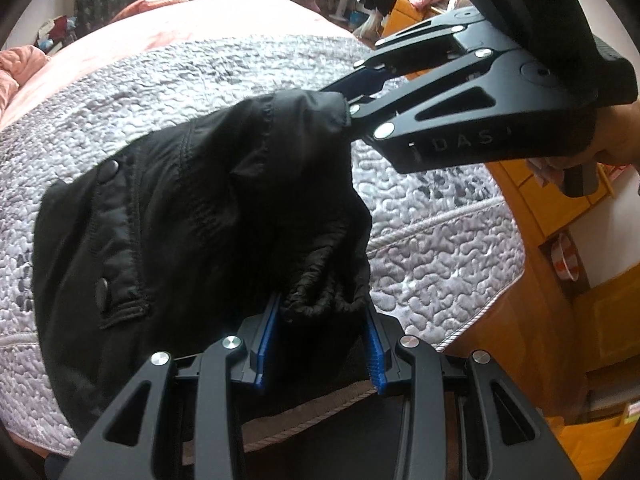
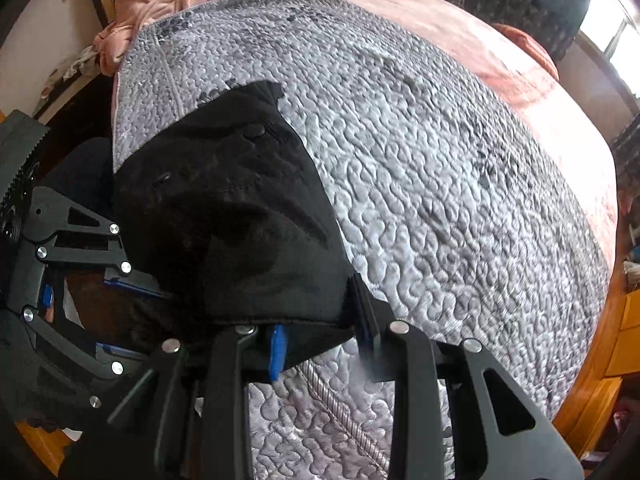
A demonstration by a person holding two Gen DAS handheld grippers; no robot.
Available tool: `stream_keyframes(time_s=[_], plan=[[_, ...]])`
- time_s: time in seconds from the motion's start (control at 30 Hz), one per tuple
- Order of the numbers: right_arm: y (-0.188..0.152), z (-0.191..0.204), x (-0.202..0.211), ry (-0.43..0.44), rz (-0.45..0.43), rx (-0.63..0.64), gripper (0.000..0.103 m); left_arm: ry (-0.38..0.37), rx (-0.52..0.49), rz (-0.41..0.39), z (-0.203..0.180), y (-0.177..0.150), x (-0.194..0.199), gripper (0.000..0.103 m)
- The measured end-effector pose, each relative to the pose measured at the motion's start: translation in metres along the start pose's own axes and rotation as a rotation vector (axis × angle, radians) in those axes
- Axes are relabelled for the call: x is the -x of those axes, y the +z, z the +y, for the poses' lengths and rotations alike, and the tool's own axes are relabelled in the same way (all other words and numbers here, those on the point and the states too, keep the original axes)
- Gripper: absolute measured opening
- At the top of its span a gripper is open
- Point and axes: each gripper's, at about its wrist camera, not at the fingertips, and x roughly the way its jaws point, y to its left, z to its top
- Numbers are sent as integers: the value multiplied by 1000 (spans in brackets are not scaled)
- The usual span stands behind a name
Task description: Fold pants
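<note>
In the left wrist view, the left gripper (image 1: 320, 320) sits at 6 o'clock with its blue pads (image 1: 267, 336) set fairly wide around a bunched waistband edge of the black pants (image 1: 180, 216); firm clamping cannot be confirmed. The garment hangs lifted over the grey quilt (image 1: 420, 248), spreading toward 9 o'clock. At 2 o'clock, the right gripper (image 1: 348, 100) pinches a second corner with its fingers closed. The held edge therefore runs from 6 to 2 o'clock, both grippers on it, with the loose fabric nearer the left gripper. Beyond lies the pink bedding (image 1: 224, 24).
</note>
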Motion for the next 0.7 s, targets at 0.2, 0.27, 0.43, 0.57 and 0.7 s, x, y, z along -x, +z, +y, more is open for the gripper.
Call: stream_keyframes(time_s=[0.2,0.27,0.43,0.57,0.7], plan=[[-21,-14,-20,17,5,-80,28,-1,-9,34,-1,-2,-21,37],[-29,-19,-25,24,0,-121,28,-6,-8,45,-1,-2,-25,38],[-49,-30,-29,3,-2,-260,35,-82,-14,76,2,-3,-31,52],[-75,-50,-25,-3,2,-465,45,-198,28,78,11,-2,-25,68],[-100,-65,-2,51,-109,-734,47,-282,72,44,29,-3,0,80]])
